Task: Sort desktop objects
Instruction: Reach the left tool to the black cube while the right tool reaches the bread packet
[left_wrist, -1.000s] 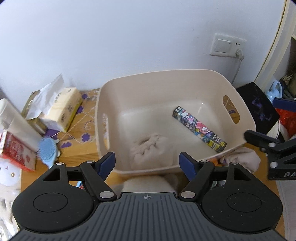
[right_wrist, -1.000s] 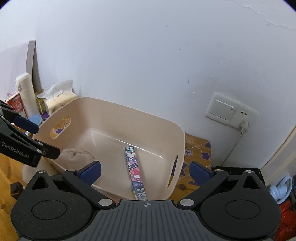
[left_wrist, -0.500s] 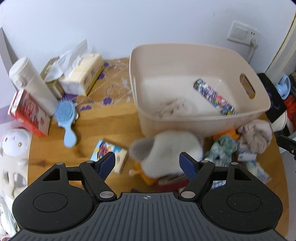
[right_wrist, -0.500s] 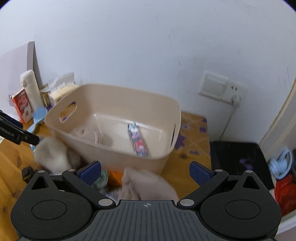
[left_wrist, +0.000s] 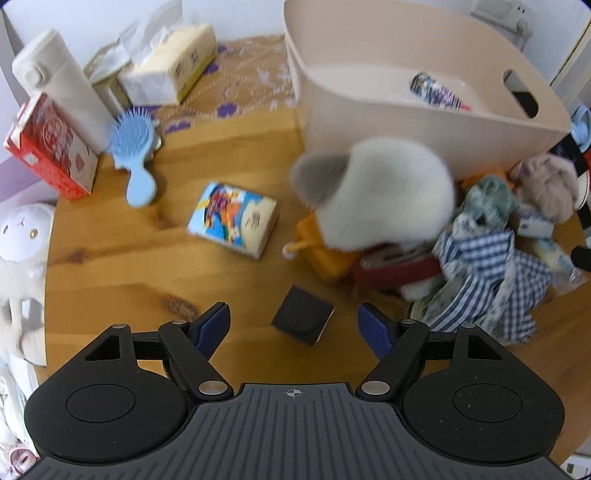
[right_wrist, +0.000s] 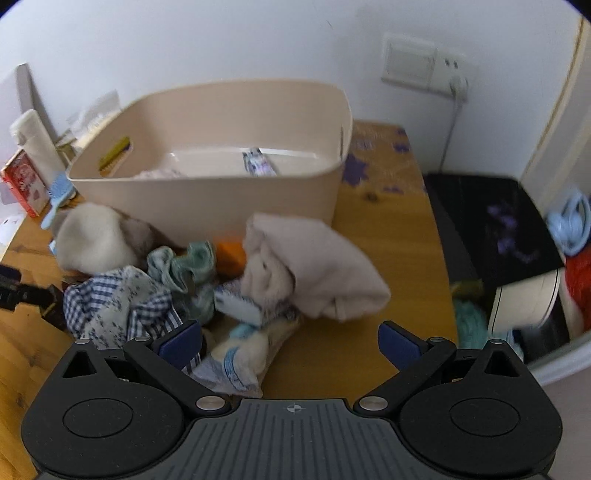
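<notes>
Beige plastic tub (left_wrist: 424, 122) stands at the far side of the wooden table (left_wrist: 122, 251), a heap of cloths (right_wrist: 207, 280) just near of it. Left gripper (left_wrist: 293, 326) and right gripper (right_wrist: 290, 341) both gape wide, gripping nothing.

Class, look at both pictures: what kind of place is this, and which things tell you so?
Probably a room in a home, perhaps a bedroom: a cluttered wooden table with a hairbrush, a tissue pack and a pile of clothes beside a storage bin.
</notes>
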